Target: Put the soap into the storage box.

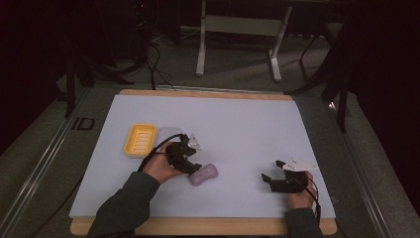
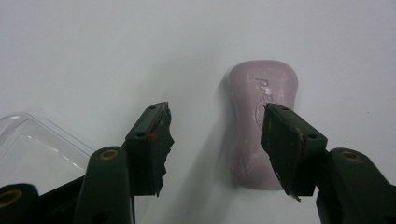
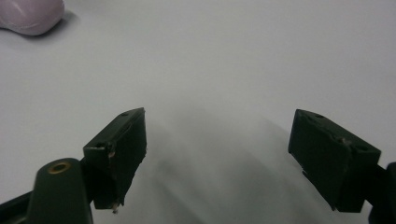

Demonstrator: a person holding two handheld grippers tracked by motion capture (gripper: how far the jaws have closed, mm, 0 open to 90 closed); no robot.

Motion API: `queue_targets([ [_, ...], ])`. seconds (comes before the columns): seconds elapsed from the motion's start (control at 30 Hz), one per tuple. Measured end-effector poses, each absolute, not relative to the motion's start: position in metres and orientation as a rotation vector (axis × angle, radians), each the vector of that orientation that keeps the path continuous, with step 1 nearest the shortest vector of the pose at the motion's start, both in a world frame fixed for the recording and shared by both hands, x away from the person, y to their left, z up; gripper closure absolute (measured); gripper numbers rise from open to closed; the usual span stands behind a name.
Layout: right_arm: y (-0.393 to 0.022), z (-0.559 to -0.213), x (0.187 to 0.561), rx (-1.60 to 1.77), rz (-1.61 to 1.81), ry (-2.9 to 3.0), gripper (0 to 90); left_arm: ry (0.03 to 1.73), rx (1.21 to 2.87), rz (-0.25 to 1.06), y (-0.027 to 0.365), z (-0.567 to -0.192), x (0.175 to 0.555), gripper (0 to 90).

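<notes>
A pale purple bar of soap point(image 1: 203, 174) lies flat on the white table sheet point(image 1: 237, 124), near the front centre. My left gripper point(image 1: 190, 166) hovers just left of it, open. In the left gripper view the soap point(image 2: 259, 112) sits under the right jaw, while the left jaw stands over bare sheet; my left gripper point(image 2: 217, 135) holds nothing. A yellow soap dish point(image 1: 139, 140) rests at the left. My right gripper point(image 1: 273, 171) rests open on the sheet at the front right, nothing between its jaws point(image 3: 219, 149). A corner of the soap point(image 3: 29, 15) shows far off in the right gripper view.
A clear plastic lid point(image 2: 37, 154) lies next to the yellow dish, behind the left gripper. The sheet covers a wooden board point(image 1: 198, 225) whose edge shows at the front. A metal stand's legs point(image 1: 237, 44) are on the floor beyond the table.
</notes>
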State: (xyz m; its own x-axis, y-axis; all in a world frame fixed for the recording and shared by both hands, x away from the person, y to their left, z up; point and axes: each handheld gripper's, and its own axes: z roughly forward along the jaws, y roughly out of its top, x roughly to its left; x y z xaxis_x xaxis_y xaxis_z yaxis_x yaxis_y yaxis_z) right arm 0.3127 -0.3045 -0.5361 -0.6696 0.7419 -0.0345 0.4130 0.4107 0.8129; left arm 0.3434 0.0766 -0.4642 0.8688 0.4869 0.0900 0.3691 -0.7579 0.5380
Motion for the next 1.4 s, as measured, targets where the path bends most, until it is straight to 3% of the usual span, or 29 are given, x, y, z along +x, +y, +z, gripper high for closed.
queue_targets([
  [0.53, -0.304, -0.536, 0.312, 0.983, 1.149, 2.282, 18.9, 0.597, 2.575, 0.299, 0.071, -0.465, 0.347, 44.2],
  [1.4, -0.304, -0.536, 0.312, 0.985, 1.147, 2.28, 18.7, 0.605, 2.625, 0.243, 0.053, -0.468, 0.346, 37.6],
])
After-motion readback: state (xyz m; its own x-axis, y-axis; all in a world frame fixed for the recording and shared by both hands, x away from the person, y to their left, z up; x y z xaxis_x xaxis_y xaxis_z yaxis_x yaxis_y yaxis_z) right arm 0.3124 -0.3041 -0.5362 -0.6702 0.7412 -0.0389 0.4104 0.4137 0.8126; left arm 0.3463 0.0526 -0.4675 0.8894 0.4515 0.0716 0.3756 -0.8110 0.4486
